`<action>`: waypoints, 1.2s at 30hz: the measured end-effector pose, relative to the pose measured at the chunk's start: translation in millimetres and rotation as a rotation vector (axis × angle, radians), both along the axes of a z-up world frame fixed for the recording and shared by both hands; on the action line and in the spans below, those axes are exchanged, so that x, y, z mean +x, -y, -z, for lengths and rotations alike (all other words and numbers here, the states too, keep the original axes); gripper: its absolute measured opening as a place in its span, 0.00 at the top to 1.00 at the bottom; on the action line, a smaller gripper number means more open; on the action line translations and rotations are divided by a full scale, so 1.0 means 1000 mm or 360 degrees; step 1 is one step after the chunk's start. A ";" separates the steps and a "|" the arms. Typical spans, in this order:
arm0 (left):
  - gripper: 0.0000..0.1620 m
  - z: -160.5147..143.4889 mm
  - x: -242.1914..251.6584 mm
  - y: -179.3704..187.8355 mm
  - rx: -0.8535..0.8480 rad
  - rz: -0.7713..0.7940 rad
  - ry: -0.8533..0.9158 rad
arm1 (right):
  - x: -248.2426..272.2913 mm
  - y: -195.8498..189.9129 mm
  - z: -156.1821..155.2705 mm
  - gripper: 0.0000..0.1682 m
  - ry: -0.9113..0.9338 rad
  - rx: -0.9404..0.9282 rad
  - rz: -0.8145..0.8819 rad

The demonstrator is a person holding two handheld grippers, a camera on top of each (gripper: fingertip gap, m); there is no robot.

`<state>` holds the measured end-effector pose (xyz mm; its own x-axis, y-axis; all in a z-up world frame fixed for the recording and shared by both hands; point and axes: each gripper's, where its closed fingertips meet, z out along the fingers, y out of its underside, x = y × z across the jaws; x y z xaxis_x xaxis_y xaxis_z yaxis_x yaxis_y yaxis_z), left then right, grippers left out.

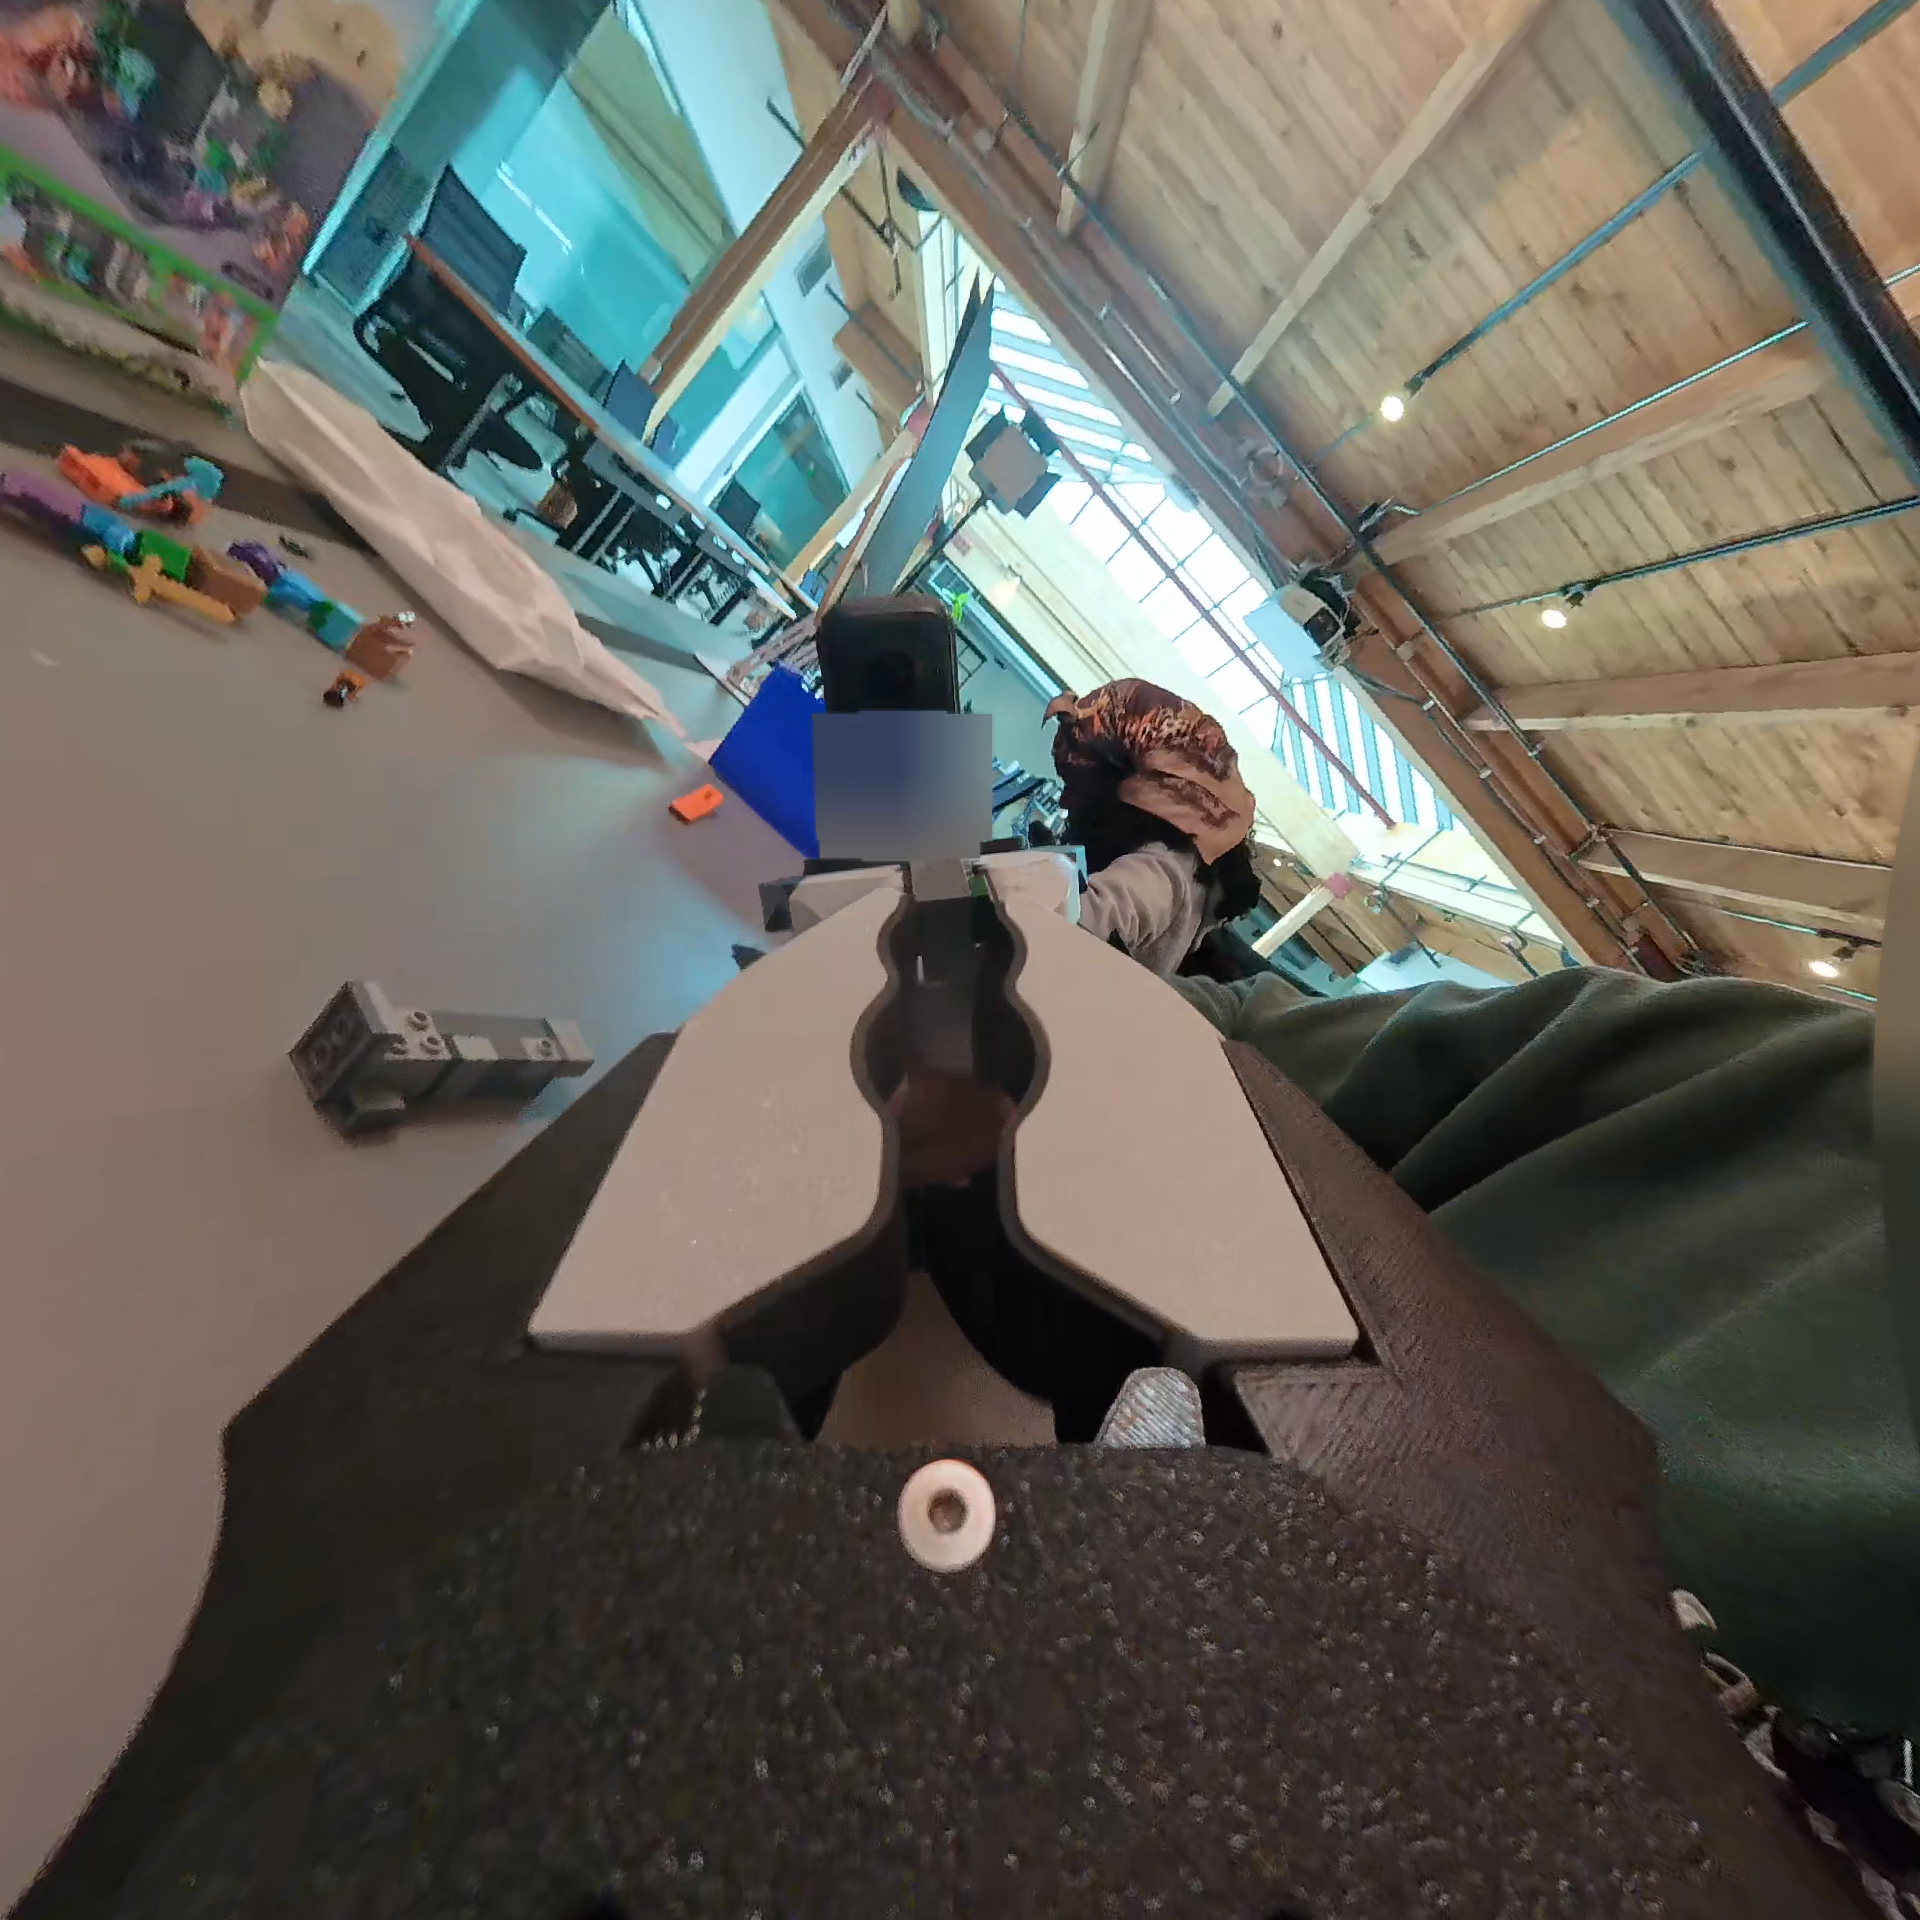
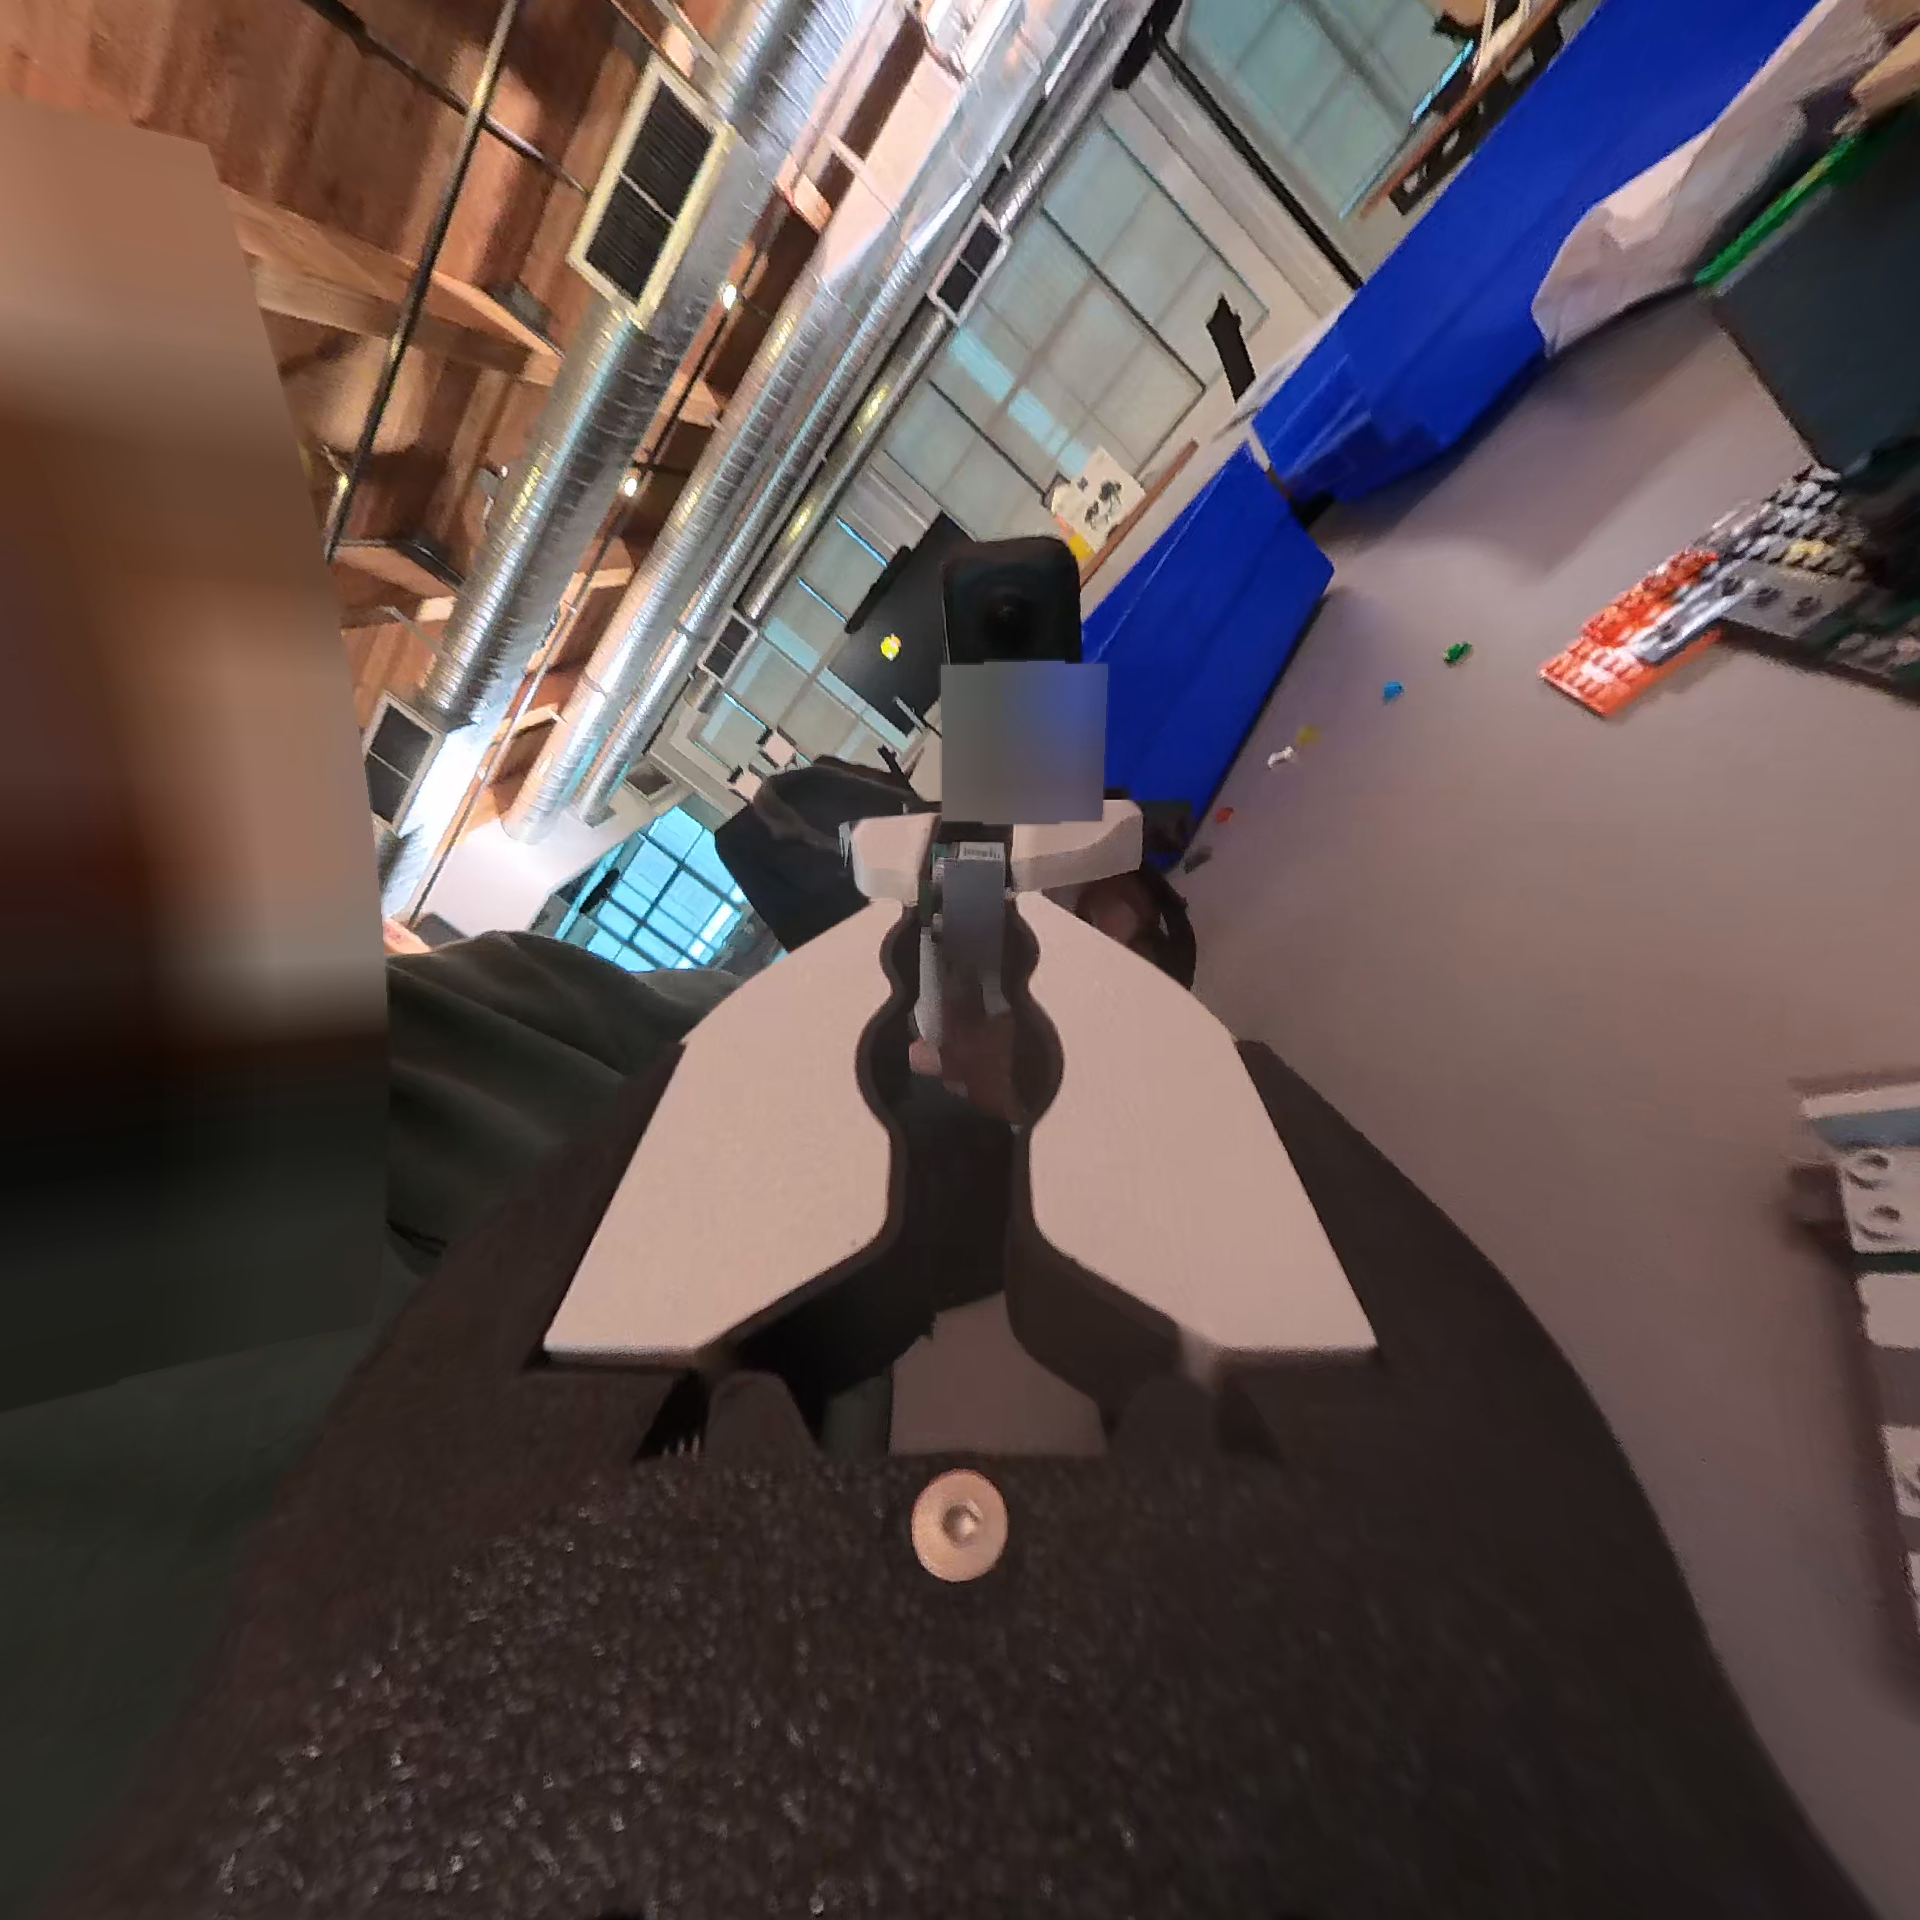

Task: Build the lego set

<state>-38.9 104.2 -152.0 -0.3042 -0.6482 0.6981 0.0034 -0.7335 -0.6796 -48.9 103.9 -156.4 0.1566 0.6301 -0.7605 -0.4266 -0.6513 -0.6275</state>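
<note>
Left gripper point(image 1: 943, 894): fingers drawn narrow, tips clamped on a grey lego piece point(image 1: 940, 883) that sits between them at the very front. The right gripper point(image 1: 1023, 878) faces it from directly ahead, its white fingers meeting the same spot tip to tip.

Right gripper point(image 2: 961, 894): fingers likewise narrow, gripping a grey lego piece point(image 2: 966, 904) that runs back from the tips into the gap between them. The left gripper's white fingers point(image 2: 1081, 842) lie crosswise just beyond the tips, touching that piece.

Whether both hold one piece or two joined pieces cannot be told.

Left of the left fingers, well apart on the grey table point(image 1: 260, 831): a grey brick assembly point(image 1: 436, 1055); farther off, coloured loose bricks point(image 1: 208, 561) and a small orange piece point(image 1: 696, 802).
</note>
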 end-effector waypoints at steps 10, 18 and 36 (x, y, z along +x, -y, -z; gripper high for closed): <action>0.92 -0.012 -0.002 0.003 0.0109 -0.0094 0.0093 | -0.001 0.001 -0.013 0.91 -0.0109 0.0079 0.0103; 0.92 -0.015 -0.004 0.003 0.0143 -0.0127 0.0117 | -0.001 0.001 -0.017 0.91 -0.0159 0.0095 0.0149; 0.92 -0.014 -0.004 0.010 0.0231 -0.0050 0.0102 | -0.003 0.009 -0.013 0.91 0.0062 0.0206 0.0089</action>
